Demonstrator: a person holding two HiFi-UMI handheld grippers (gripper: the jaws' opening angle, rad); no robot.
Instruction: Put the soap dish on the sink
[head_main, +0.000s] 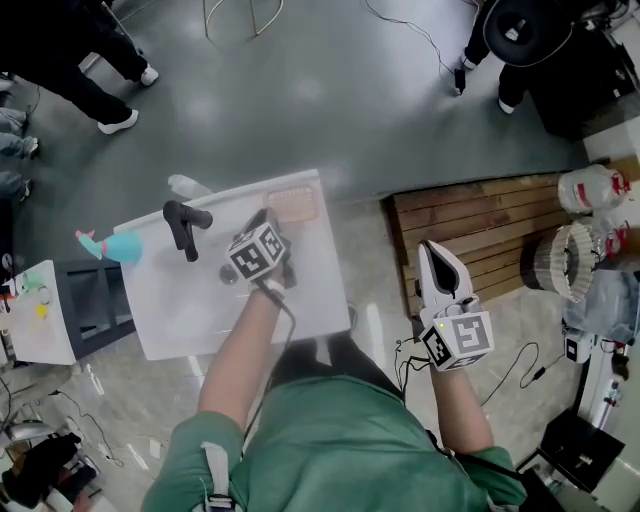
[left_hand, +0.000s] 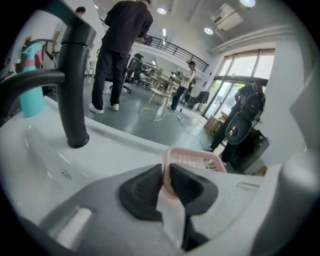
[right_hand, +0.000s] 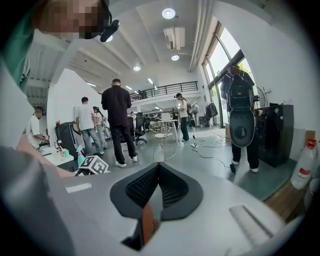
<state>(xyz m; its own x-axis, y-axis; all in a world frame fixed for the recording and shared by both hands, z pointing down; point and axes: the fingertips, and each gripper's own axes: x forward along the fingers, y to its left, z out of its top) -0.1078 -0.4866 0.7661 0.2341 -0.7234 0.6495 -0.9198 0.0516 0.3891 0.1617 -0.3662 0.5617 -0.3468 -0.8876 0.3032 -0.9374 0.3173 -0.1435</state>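
Under the head camera spreads a grey floor (head_main: 330, 90), with several people standing on it at the far edge. On it, to the person's right, lies a slatted wooden pallet (head_main: 480, 230). A white sink (head_main: 190, 300) stands directly in front of the person, and a dark curved faucet (head_main: 185, 228) rises from its far left rim. Just beyond the sink's left edge sits a teal spray bottle (head_main: 115, 246).

At the far right corner of the sink is the pink soap dish (head_main: 293, 203), a slotted little basket. The left tool (left_hand: 167, 181) reaches over the basin and is clenched on the near rim of the dish, with the pink edge pinched between the two dark pads (left_hand: 142, 187). The dish is level with the sink's rim, but no view shows whether its underside rests on the ledge or hangs just above it.

The right tool (right_hand: 159, 185) is held well apart from the sink, over the pallet's near edge. Its jaws are pressed together with nothing between them.
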